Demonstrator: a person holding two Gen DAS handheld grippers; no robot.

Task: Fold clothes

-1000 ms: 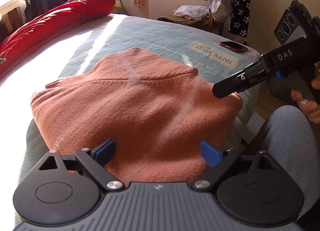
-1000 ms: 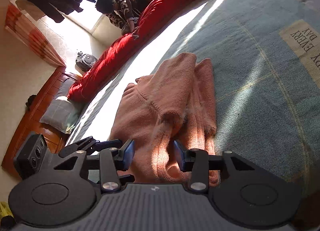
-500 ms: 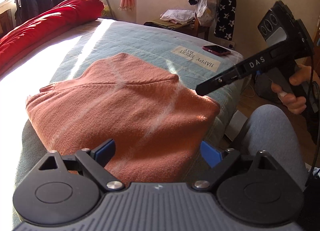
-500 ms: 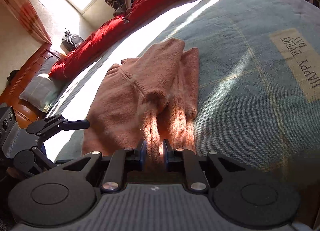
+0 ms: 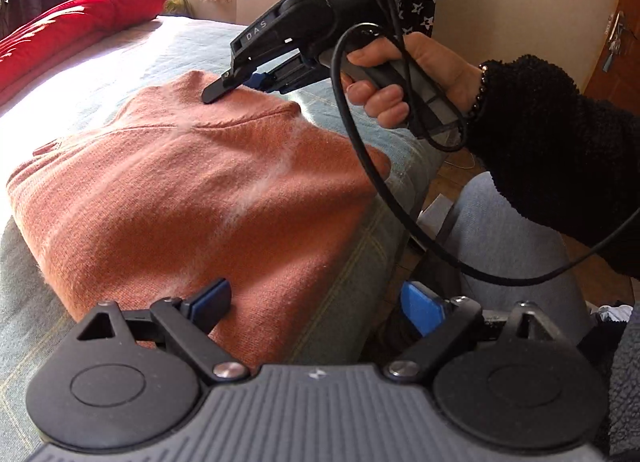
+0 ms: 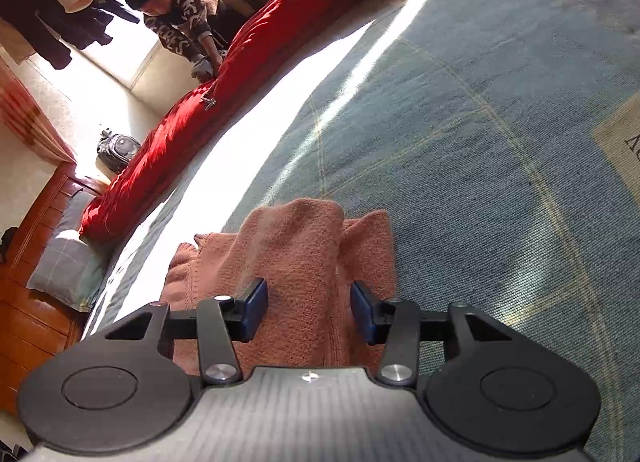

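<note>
Salmon-pink knitted sweater (image 5: 192, 198) lies folded on the blue-grey bedspread (image 6: 480, 142), a raised fold between the right gripper (image 6: 308, 310)'s closing blue pads. Half a second ago that gripper hung off the bed's edge; now it reaches over the sweater's far part. Left gripper (image 5: 320, 302) hovers spread wide at the near hem, gripping nothing.

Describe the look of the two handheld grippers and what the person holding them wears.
Both grippers, left gripper and right gripper, are black with blue pads, round pivot discs and a ribbed grey body. The right one reads "DAS" and trails a black cable. A fuzzy black sleeve and bead bracelet show.
</note>
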